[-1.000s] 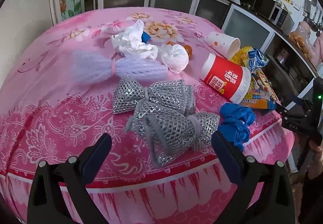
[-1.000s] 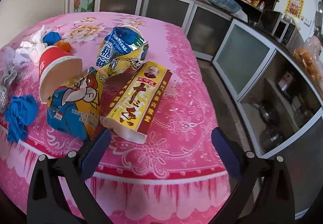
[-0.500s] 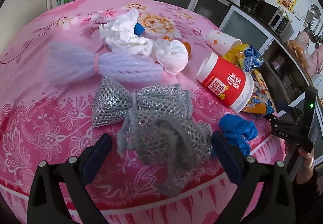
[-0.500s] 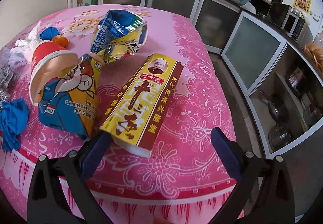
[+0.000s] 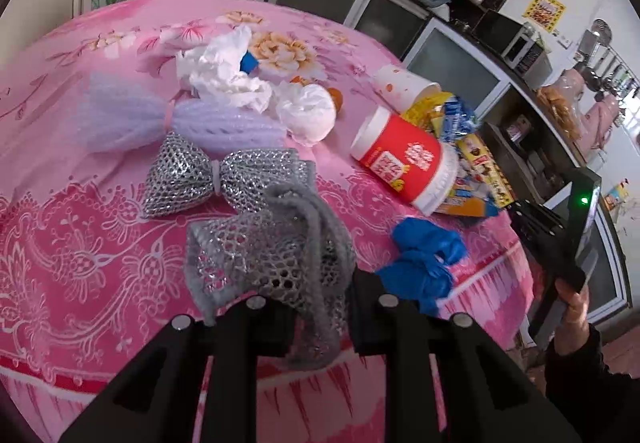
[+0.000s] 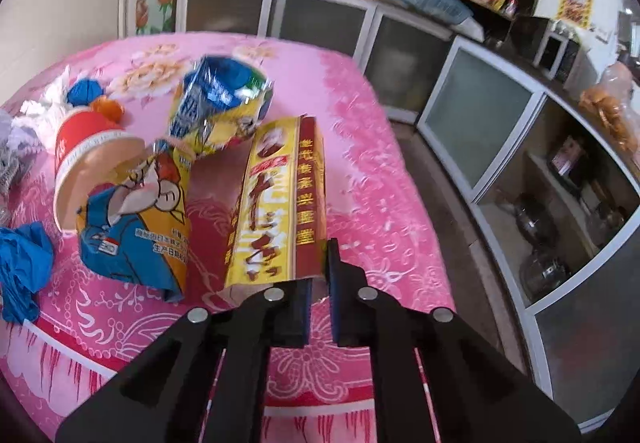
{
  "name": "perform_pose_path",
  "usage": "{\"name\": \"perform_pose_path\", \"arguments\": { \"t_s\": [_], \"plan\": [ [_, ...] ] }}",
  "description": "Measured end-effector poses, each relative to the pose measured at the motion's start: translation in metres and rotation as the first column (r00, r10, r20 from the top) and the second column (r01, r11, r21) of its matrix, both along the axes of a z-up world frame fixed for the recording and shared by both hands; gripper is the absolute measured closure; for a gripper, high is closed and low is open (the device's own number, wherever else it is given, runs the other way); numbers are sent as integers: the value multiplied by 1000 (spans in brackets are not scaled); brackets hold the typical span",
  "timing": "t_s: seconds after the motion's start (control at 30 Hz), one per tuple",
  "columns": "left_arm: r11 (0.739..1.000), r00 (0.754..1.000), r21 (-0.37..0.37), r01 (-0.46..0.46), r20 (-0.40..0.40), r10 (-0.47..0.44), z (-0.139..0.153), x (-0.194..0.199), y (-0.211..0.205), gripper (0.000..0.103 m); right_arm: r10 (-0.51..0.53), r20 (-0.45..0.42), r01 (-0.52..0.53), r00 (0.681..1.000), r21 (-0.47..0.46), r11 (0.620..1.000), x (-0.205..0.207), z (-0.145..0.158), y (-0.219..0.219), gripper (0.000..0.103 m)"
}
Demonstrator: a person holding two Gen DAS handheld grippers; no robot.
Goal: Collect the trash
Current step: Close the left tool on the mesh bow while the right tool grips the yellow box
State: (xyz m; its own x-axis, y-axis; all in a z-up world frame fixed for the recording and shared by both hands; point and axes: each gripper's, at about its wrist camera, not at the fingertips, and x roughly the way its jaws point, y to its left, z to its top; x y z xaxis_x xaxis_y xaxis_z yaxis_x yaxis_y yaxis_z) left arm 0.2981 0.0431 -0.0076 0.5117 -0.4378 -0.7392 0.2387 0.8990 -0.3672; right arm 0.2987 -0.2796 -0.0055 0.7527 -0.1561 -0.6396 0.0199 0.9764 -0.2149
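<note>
Trash lies on a table under a pink flowered cloth. In the left wrist view my left gripper has its jaws closing on a grey foam net at the near edge, and the pads pinch the mesh. In the right wrist view my right gripper is shut on the near end of a yellow and red carton, which slants up off the cloth. Beside the carton lie a cartoon snack bag and a red paper cup on its side.
A silver net bow, a lilac net, crumpled white tissue, a white cup and a blue glove lie further in. Glass-fronted cabinets stand to the right, across a strip of floor. A person's hand shows at the right.
Both grippers were wide open and have closed: the left on the grey foam net, the right on the carton's near end. The carton's near end has come up off the cloth.
</note>
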Motion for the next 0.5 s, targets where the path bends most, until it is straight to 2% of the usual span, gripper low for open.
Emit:
{"name": "perform_pose_path", "arguments": {
  "t_s": [0.17, 0.3, 0.5],
  "plan": [
    [999, 997, -22, 33, 64, -32, 12, -24, 5, 85, -13, 57, 14, 998, -4, 1000, -11, 10, -2, 99],
    [999, 995, -18, 48, 86, -46, 13, -40, 9, 85, -8, 75, 5, 997, 36, 999, -19, 19, -6, 99],
    [997, 987, 18, 81, 136, -83, 22, -58, 3, 85, -3, 96, -9, 995, 131, 991, -53, 41, -12, 99]
  ]
}}
